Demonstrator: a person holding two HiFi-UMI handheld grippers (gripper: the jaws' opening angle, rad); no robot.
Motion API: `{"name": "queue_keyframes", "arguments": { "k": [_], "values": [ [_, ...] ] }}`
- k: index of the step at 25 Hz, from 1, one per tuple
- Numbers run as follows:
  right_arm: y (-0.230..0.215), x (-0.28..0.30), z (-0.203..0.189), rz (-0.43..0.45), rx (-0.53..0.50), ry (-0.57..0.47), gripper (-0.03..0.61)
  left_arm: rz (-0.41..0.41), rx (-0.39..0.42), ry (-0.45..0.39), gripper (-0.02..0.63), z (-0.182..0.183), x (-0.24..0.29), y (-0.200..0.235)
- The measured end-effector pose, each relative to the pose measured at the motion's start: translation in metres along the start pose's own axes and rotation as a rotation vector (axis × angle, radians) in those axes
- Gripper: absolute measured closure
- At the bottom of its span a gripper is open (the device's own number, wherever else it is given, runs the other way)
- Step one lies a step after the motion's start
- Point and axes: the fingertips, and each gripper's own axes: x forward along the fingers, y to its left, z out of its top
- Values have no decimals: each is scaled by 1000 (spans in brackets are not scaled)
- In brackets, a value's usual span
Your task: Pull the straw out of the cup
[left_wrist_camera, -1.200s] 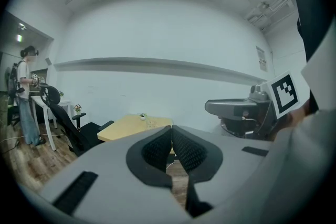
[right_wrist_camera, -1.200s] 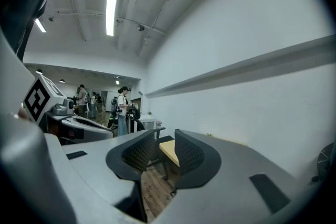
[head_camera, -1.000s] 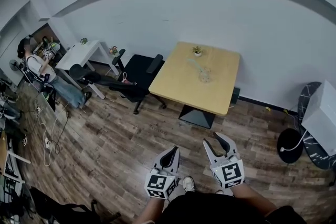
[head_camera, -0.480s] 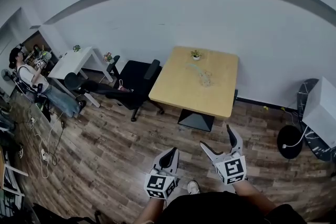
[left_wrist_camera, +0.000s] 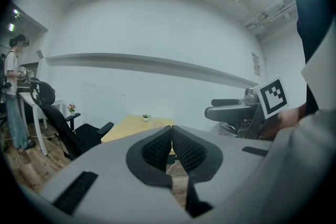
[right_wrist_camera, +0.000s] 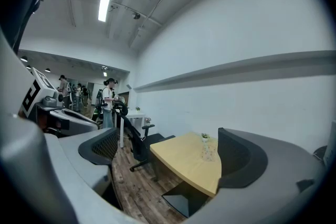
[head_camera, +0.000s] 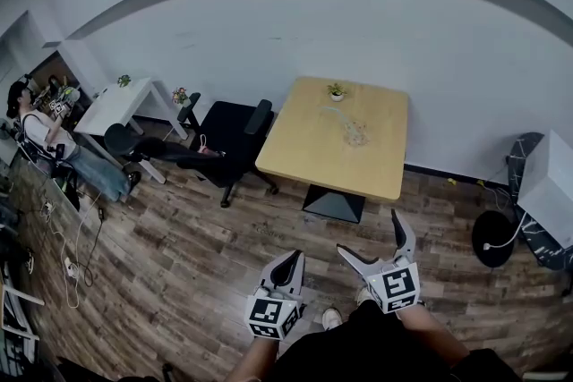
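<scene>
A clear cup with a straw leaning out to the left stands on the far half of a light wooden table, well beyond both grippers. The right gripper view shows the cup small and distant. My left gripper hangs over the floor at the bottom of the head view, its pads pressed together on nothing. Beside it my right gripper is opening wide, and only floor and the distant table show between its fingers.
A small potted plant sits at the table's far edge. A black office chair stands left of the table, then a white table and a person. At the right are a white box and a black round base.
The right gripper's jaws have spread from nearly closed to wide apart. Both grippers have drifted a little across the floor toward the table. The left jaws have stayed together.
</scene>
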Motion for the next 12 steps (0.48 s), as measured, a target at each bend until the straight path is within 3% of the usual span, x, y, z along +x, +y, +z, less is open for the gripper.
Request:
{"name": "queue_keyframes", "arguments": {
  "k": [12],
  "values": [
    [-31, 68, -9, 8, -16, 47, -18, -10, -34, 16, 594, 2, 57, 39]
  ]
}}
